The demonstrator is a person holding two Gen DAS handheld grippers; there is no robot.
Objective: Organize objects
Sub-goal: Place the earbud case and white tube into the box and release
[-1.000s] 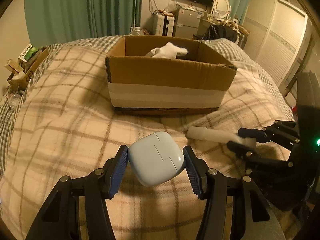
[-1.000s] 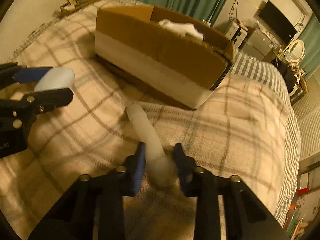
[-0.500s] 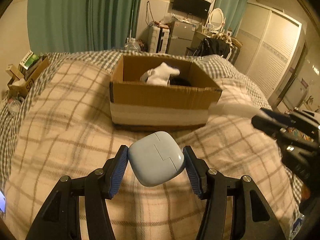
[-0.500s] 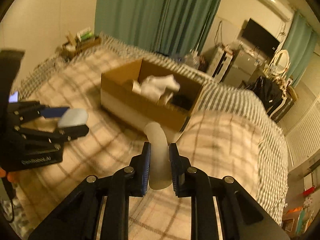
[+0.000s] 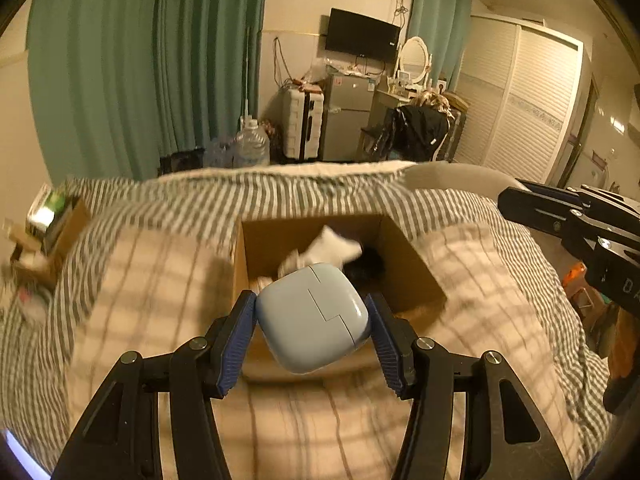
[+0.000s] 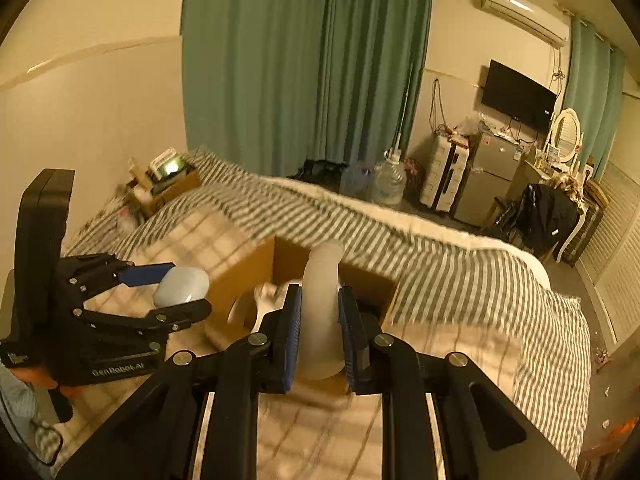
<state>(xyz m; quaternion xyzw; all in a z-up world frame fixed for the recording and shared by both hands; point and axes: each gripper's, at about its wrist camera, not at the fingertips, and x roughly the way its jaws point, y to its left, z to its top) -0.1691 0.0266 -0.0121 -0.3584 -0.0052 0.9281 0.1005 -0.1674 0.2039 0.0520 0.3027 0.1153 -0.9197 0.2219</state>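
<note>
My left gripper (image 5: 312, 340) is shut on a pale blue rounded case (image 5: 314, 322) and holds it in the air over the near wall of the open cardboard box (image 5: 420, 272) on the bed. The case also shows in the right wrist view (image 6: 182, 286). My right gripper (image 6: 320, 334) is shut on a translucent white tube (image 6: 322, 308), upright, above the box's near side (image 6: 244, 280). A white cloth (image 5: 328, 250) and a dark item (image 5: 370, 260) lie inside the box.
The box sits on a plaid blanket (image 5: 152, 280) over a striped sheet (image 6: 440, 248). A small carton of clutter (image 6: 166, 184) stands at the bed's far left. A water jug (image 6: 388, 180), suitcase, fridge and chair stand beyond the bed.
Both grippers have risen and moved forward over the box with their objects held. The tube was lifted off the blanket within the last second.
</note>
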